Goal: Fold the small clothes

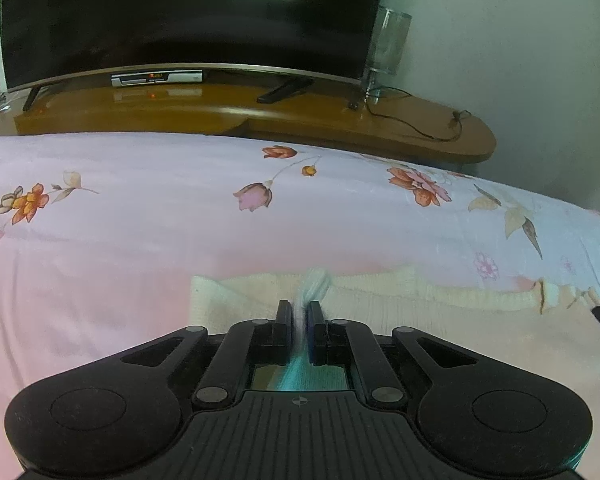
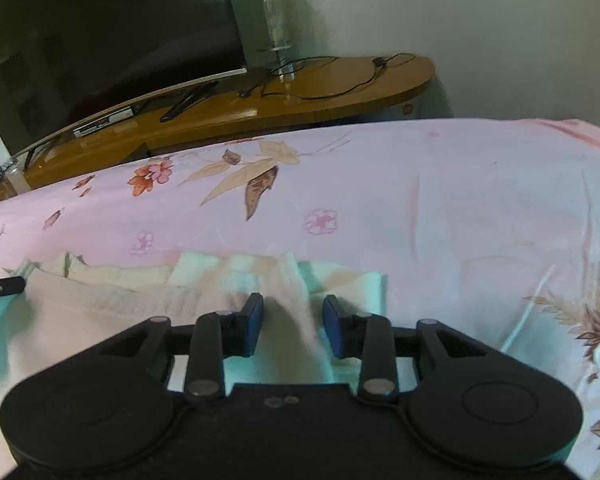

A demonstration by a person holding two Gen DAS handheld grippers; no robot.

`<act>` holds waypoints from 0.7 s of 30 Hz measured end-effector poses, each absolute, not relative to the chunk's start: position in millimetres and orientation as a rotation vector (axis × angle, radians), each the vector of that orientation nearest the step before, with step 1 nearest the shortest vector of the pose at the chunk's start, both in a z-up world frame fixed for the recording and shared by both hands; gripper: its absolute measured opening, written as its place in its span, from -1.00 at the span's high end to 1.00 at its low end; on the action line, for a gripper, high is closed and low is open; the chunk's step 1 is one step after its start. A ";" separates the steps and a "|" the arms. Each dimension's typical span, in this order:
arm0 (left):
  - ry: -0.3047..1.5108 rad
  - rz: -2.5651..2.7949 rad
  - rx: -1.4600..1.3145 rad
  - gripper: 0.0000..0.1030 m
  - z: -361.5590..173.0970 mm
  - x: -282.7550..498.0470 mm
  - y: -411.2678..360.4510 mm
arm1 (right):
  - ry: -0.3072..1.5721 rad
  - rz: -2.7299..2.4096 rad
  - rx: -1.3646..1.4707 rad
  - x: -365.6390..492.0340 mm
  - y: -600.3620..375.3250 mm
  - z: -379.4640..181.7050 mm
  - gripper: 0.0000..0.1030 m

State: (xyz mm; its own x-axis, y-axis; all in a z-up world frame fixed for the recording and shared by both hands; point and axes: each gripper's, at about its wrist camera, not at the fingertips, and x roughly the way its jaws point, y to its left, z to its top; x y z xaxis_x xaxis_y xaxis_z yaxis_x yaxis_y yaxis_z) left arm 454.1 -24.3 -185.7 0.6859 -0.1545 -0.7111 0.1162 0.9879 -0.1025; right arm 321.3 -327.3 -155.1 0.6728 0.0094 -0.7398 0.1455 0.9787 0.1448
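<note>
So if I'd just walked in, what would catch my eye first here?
Probably the black left gripper, pinched shut on a ridge of the cream knitted garment lying on the pink flowered bedsheet. Beside it, the right gripper straddles another fold of it. Behind the bed, a big dark television stands on a glossy wooden stand.

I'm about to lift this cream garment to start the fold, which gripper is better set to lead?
Probably the left gripper: its fingers are pinched shut on the garment. The right gripper has fabric between its fingers, but they look apart.
</note>
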 end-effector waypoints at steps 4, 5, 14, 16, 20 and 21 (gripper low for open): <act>0.756 -0.126 -0.078 0.89 -179.9 450.8 -20.8 | 0.787 -0.073 0.195 315.5 -321.4 -148.4 0.91; 0.737 -0.110 -0.092 0.89 -177.3 450.7 -18.3 | 0.756 -0.093 0.187 312.8 -321.4 -143.4 0.91; 0.767 -0.041 -0.101 0.95 -191.5 455.0 -6.6 | 0.786 -0.161 0.154 323.8 -329.2 -164.8 0.90; 0.772 -0.064 -0.095 0.94 -183.9 450.1 -8.1 | 0.793 -0.159 0.143 323.4 -327.0 -161.9 0.81; 0.782 -0.156 -0.097 0.94 -167.0 427.2 -15.4 | 0.762 -0.146 0.199 307.3 -329.6 -141.1 0.47; 0.797 -0.179 -0.092 0.94 -165.3 420.7 -18.9 | 0.748 -0.135 0.213 300.4 -327.9 -134.8 0.47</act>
